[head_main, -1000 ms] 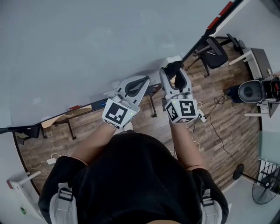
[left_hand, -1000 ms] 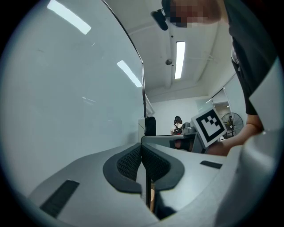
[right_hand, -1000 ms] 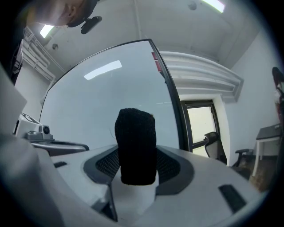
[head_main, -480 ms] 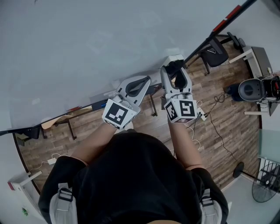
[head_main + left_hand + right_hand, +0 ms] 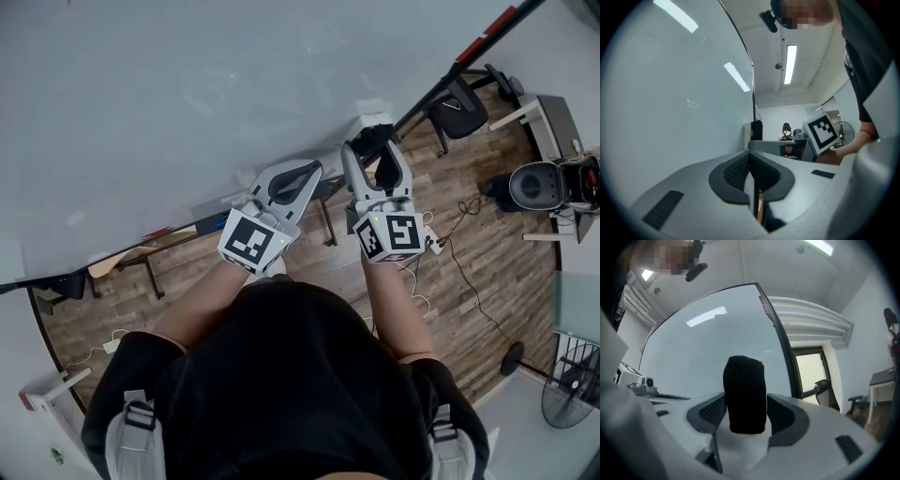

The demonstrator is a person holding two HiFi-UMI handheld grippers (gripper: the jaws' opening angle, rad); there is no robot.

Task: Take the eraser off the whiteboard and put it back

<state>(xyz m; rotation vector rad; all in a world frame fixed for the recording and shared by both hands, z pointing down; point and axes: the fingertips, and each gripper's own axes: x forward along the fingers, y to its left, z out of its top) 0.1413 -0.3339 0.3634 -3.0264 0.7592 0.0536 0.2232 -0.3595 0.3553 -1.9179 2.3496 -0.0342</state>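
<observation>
The eraser (image 5: 372, 126), a white block with a black felt face (image 5: 745, 394), sits against the pale whiteboard (image 5: 187, 94) near its right edge. My right gripper (image 5: 374, 142) points level at the board with the eraser between its jaws. The jaws are opening, and a thin gap shows beside the felt at the right pad (image 5: 780, 416). My left gripper (image 5: 307, 171) hangs to the left, close to the board, shut with nothing in it; its pads (image 5: 740, 171) meet. The left gripper view also shows the eraser (image 5: 756, 130) on the board.
The whiteboard's dark frame with a red mark (image 5: 487, 33) runs down at the right. Beyond it stand an office chair (image 5: 464, 108), a dark round bin (image 5: 534, 192), a desk (image 5: 553, 122) and a fan (image 5: 570, 394). Cables (image 5: 464, 272) trail over the wooden floor.
The right gripper's jaws stand slightly wider round the eraser than before. Both hands and the eraser stay where they were at the board.
</observation>
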